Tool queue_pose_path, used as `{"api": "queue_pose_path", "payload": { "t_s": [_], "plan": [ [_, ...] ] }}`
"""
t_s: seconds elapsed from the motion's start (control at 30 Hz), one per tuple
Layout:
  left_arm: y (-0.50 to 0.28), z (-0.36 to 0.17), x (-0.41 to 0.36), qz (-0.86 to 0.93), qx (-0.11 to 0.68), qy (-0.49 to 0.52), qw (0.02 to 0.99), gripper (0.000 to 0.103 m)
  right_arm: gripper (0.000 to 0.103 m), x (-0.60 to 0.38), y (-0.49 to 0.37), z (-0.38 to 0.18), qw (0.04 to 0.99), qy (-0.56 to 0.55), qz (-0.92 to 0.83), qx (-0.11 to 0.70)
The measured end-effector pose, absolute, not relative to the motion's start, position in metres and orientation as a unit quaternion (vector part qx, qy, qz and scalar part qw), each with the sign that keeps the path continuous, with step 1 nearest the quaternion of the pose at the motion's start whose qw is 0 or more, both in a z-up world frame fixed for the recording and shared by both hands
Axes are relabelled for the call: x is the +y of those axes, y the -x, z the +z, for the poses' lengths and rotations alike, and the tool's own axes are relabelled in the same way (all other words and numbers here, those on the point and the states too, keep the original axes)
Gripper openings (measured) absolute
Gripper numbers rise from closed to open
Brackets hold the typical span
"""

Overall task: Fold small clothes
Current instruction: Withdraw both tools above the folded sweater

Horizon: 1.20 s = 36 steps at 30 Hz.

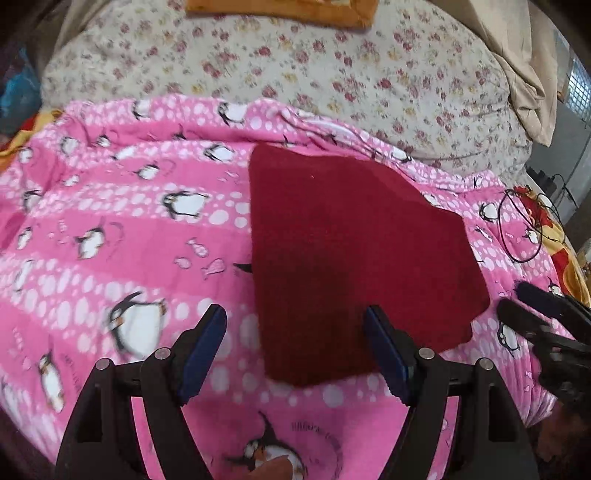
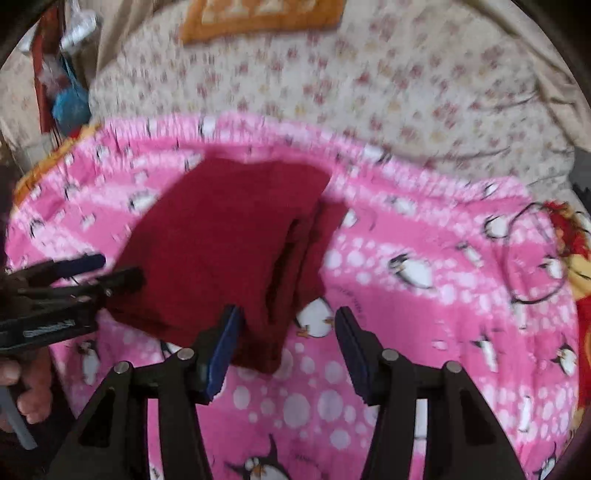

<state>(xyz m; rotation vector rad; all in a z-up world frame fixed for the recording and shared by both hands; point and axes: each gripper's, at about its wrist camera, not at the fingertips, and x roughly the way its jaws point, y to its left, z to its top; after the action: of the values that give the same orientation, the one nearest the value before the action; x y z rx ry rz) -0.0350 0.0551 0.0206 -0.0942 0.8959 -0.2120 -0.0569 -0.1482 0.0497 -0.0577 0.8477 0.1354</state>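
Note:
A dark red folded garment (image 1: 354, 251) lies flat on a pink penguin-print blanket (image 1: 110, 229). My left gripper (image 1: 295, 312) hovers over the garment's near left edge, jaws open and holding nothing. Its right fingertip (image 1: 373, 314) stands in front of the cloth. The right gripper (image 1: 524, 302) shows at the right edge, just off the garment's near right corner. In the right wrist view the garment (image 2: 221, 240) shows stacked layers along its right side. My right gripper (image 2: 288, 312) is open above its near corner, with no cloth pinched. The left gripper (image 2: 110, 269) points in from the left.
Behind the pink blanket lies a floral bedsheet (image 1: 332, 74) with an orange cloth (image 1: 280, 11) at the far edge. A black cable loop (image 1: 524, 229) rests on the blanket's right side. Beige fabric (image 1: 524, 74) hangs at the right. A person's hand (image 2: 22, 391) shows lower left.

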Motion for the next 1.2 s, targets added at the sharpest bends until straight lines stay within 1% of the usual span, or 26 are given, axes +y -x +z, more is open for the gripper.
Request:
{"api": "queue_pose_path", "payload": {
  "t_s": [0.1,0.2,0.37,0.43,0.57,0.77,0.8,0.87,0.97,1.07,1.2],
  "plan": [
    [0.057,0.03,0.049,-0.085,0.413,0.036,0.906,0.064,0.057,-0.16,0.095,0.061,0.922,-0.002,0.047,0.384],
    [0.075,0.034,0.039,-0.074,0.407,0.02,0.91,0.064,0.057,-0.173,0.121,0.058,0.922,-0.037,0.039,0.384],
    [0.082,0.037,0.024,-0.088,0.394,-0.002,0.915,0.064,0.057,-0.181,0.141,0.059,0.926,-0.053,0.022,0.373],
    [0.081,0.034,0.023,-0.088,0.388,-0.006,0.918,0.064,0.057,-0.181,0.14,0.063,0.932,-0.042,0.011,0.36],
    [0.075,0.025,0.027,-0.074,0.399,-0.007,0.914,0.064,0.057,-0.178,0.133,0.068,0.934,-0.036,0.005,0.354],
    [0.071,0.019,0.029,-0.072,0.407,-0.003,0.911,0.064,0.057,-0.166,0.111,0.09,0.937,0.021,0.019,0.348],
    [0.07,0.018,0.028,-0.073,0.407,-0.005,0.91,0.064,0.057,-0.166,0.109,0.094,0.938,0.028,0.022,0.346],
    [0.07,0.017,0.026,-0.074,0.408,-0.007,0.91,0.064,0.061,-0.168,0.101,0.098,0.938,0.042,0.028,0.343],
    [0.07,0.016,0.024,-0.076,0.41,-0.009,0.909,0.064,0.062,-0.18,0.096,0.087,0.939,0.02,0.019,0.344],
    [0.068,0.014,0.023,-0.077,0.414,-0.008,0.907,0.064,0.062,-0.193,0.089,0.07,0.921,-0.047,0.02,0.385],
    [0.068,0.011,0.021,-0.078,0.418,-0.01,0.905,0.064,0.062,-0.183,0.092,0.068,0.926,-0.021,0.018,0.377]
  ]
}}
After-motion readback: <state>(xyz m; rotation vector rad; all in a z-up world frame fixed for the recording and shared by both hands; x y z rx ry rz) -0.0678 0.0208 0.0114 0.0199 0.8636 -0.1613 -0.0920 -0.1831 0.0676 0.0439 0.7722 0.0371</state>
